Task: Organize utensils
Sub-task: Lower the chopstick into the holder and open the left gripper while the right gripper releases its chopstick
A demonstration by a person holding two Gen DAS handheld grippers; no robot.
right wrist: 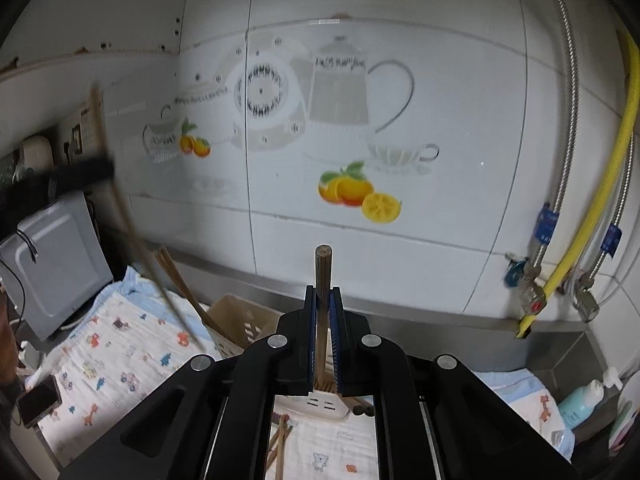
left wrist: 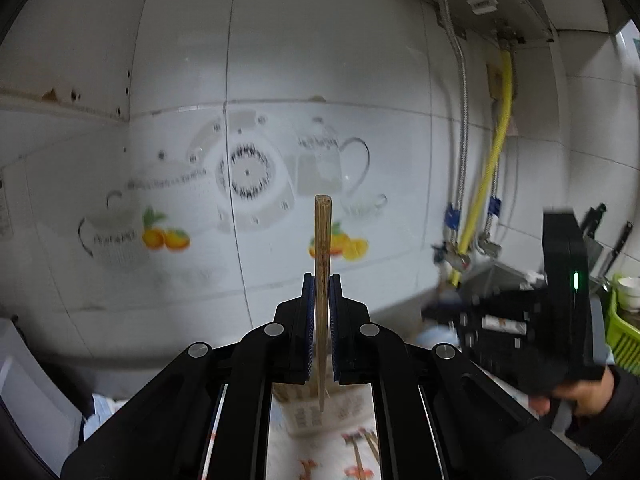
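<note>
The teapot printed on the wall tiles is carrying a line of lettering, but it is blurring too much to read — the same goes for the marks on the printed cups beside it.

The left gripper is sitting closed on a light chopstick, its blue ridged pads pressing the stick from both sides. The stick is standing nearly upright, its square-cut wooden end rising above the pads and its thin tip hanging down just above a beige plastic holder below. The right gripper is likewise clamping a dark chopstick, round-ended and grainy, upright between its pads; under it a slotted cream holder is lying on the cloth.

In the right wrist view the left gripper is showing as a dark blur at the left edge, its chopstick slanting down toward a beige basket with more brown chopsticks leaning out of it. Loose chopsticks are lying on the worktop's quilted cloth, white with small printed animals. A yellow ribbed hose and braided metal hoses are running down the glossy tiles to valves — a pale blue pump bottle is standing in the right corner.
</note>
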